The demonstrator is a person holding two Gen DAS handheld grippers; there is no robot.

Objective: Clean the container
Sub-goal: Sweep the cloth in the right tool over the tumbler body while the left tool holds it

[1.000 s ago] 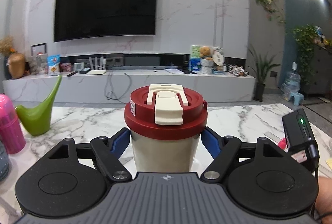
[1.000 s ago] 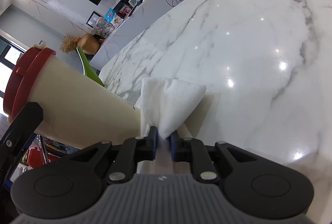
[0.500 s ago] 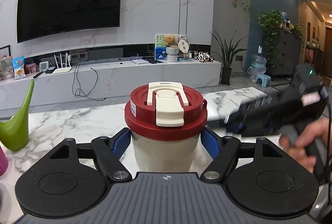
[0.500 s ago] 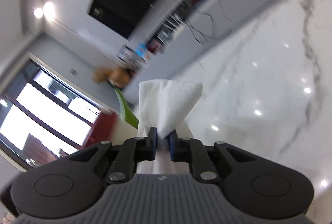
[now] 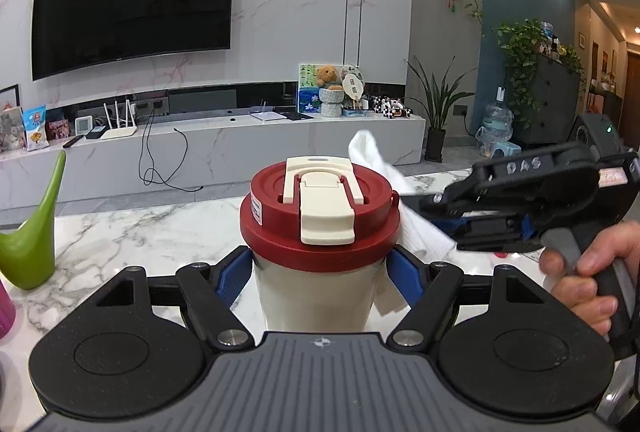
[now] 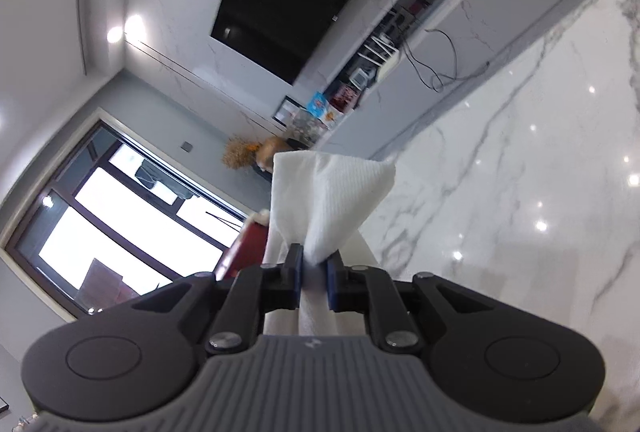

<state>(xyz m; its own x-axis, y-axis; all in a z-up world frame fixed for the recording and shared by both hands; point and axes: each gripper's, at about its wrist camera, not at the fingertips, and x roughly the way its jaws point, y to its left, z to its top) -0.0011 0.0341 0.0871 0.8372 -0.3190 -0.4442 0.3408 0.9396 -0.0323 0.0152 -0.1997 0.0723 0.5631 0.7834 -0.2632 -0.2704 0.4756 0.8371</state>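
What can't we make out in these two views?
- Cup base: left view, hidden by the left gripper body.
- Tissue contact with the cup: left view, behind the lid.
- Cup in right view: only a red sliver, blocked by tissue and the right gripper.

The right gripper (image 5: 452, 228) has come in at frame right, pressing its tissue (image 5: 416, 232) against the container (image 5: 320, 272).

Left gripper (image 5: 320, 272) clamped on cream container (image 5: 318, 292) with red lid (image 5: 320, 216), upright over marble table (image 5: 120, 236). Right gripper (image 5: 436, 224), in a hand (image 5: 588, 268), pressing white paper towel (image 5: 404, 216) against the lid's right side. Green watering can (image 5: 34, 232) far left
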